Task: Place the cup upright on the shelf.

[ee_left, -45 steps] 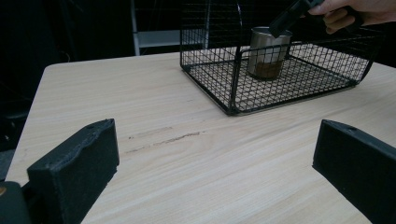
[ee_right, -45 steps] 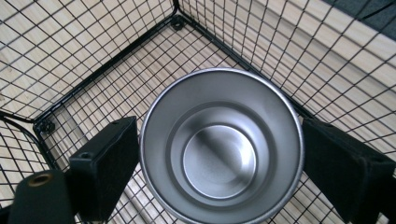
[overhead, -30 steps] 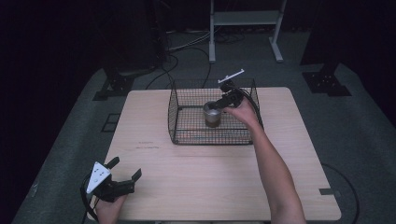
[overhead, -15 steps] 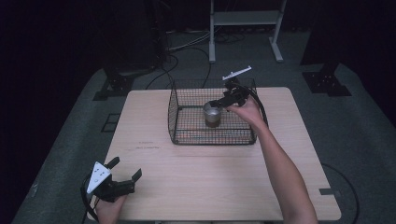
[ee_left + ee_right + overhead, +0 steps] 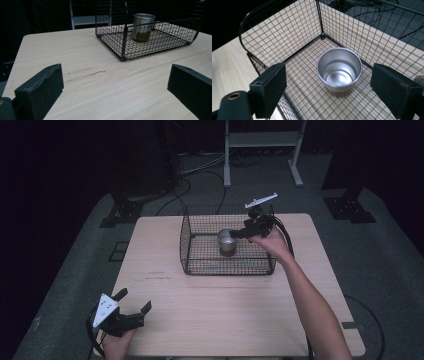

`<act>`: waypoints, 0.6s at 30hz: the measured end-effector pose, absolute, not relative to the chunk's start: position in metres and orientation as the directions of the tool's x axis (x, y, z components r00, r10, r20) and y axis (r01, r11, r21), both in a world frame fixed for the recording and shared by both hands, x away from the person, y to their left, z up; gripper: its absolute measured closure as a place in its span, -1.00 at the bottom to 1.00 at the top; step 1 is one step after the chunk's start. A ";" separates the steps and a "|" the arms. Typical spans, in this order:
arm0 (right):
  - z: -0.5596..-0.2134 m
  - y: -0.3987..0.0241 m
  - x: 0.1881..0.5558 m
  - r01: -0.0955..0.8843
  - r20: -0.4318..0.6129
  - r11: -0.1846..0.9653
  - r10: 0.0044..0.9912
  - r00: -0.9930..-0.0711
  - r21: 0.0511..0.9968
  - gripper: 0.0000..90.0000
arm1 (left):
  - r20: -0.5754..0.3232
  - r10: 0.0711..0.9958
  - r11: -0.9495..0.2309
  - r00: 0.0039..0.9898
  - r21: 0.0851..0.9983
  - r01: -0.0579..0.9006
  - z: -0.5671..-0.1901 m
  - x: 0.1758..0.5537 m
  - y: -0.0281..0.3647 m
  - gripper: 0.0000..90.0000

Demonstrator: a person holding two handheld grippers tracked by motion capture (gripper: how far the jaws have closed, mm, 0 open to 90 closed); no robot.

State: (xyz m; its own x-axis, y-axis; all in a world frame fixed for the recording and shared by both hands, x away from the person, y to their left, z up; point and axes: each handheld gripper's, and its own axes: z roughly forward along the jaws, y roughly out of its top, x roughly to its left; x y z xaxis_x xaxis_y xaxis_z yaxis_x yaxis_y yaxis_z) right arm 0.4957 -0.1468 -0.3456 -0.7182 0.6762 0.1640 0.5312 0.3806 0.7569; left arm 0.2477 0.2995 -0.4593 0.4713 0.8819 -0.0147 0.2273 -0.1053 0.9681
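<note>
Your steel cup [image 5: 339, 71] stands upright and empty, mouth open, on the floor of the black wire basket [image 5: 200, 265], toward its far side on the counter [image 5: 225, 315].

overhead view and two low claw cameras, all on the basket [image 5: 227, 265]

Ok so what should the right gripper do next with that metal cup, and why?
Probably lift the right gripper clear of the wire basket. The metal cup stands upright on the basket floor, and the jaws are open, not touching it.
</note>
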 end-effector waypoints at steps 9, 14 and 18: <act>-0.342 -0.162 0.479 0.517 0.167 0.380 0.660 -0.733 0.767 -0.71 | -0.013 0.883 -0.107 0.470 0.968 0.228 -0.459 0.248 0.299 -1.00; -0.340 -0.170 0.469 0.506 0.170 0.379 0.646 -0.744 0.775 -0.71 | -0.009 0.883 -0.111 0.470 0.967 0.228 -0.459 0.248 0.297 -1.00; -0.341 -0.174 0.462 0.497 0.168 0.385 0.634 -0.755 0.778 -0.71 | -0.011 0.882 -0.110 0.472 0.967 0.228 -0.459 0.248 0.297 -1.00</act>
State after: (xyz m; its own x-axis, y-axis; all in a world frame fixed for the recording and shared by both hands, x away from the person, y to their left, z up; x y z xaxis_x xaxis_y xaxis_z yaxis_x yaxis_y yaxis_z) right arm 0.4615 -0.1740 -0.3406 -0.7549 0.6338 0.1683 0.4968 0.3852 0.7777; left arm 0.2482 0.2972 -0.4594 0.4716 0.8818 -0.0105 0.2278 -0.1103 0.9674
